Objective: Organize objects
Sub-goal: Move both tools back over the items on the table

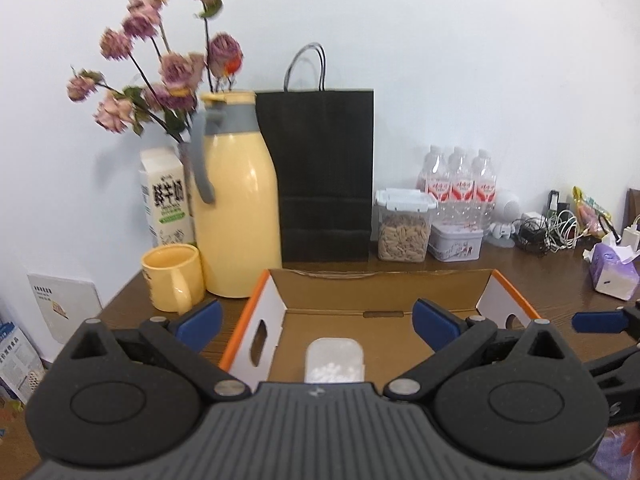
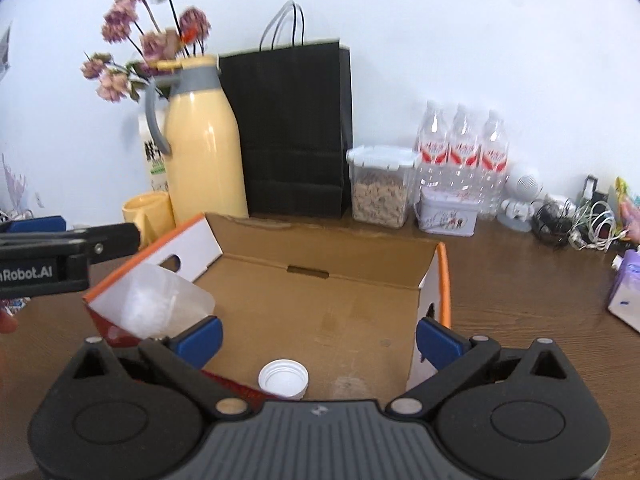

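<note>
An open cardboard box (image 1: pixel 384 292) with orange-edged white flaps sits on the brown table; it also shows in the right wrist view (image 2: pixel 328 292). My left gripper (image 1: pixel 318 316) is open above the box, over a clear container with small white pieces (image 1: pixel 335 362). My right gripper (image 2: pixel 319 336) is open over the box's near side, above a white screw cap (image 2: pixel 283 379) on the box floor. The clear container (image 2: pixel 160 304) leans at the box's left side in the right wrist view. The left gripper's body (image 2: pixel 60 256) shows at the left there.
Behind the box stand a yellow mug (image 1: pixel 173 278), a yellow thermos jug (image 1: pixel 236 196), a milk carton (image 1: pixel 164 196), dried flowers (image 1: pixel 160 68), a black paper bag (image 1: pixel 324 176), a clear food jar (image 1: pixel 404 224), a tin (image 1: pixel 456 242), water bottles (image 1: pixel 458 184), cables (image 1: pixel 552 228) and tissues (image 1: pixel 614 272).
</note>
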Motion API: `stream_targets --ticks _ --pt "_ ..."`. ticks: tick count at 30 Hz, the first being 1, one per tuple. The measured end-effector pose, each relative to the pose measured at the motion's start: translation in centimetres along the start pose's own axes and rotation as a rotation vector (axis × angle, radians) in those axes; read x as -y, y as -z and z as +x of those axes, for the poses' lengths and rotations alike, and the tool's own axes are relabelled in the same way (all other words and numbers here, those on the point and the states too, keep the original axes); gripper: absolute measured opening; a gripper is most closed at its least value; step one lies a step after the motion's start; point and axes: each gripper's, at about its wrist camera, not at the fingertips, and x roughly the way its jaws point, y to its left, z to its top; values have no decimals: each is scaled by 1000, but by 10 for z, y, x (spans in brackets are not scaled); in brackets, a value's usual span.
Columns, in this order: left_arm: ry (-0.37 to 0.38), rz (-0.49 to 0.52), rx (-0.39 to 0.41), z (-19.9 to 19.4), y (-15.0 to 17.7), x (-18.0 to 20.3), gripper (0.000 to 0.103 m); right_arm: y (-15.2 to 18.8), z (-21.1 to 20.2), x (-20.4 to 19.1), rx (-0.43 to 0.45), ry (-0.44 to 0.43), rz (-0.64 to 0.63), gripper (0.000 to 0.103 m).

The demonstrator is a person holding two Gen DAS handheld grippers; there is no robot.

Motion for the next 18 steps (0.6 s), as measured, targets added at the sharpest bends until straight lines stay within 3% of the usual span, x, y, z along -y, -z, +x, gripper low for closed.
stream_targets --ticks 11,18 --pt "-18 36 53 -87 33 -20 103 38 -91 -7 69 -28 -50 103" --pt "-26 27 12 -132 73 -34 103 83 -133 -23 50 -46 -75 103"
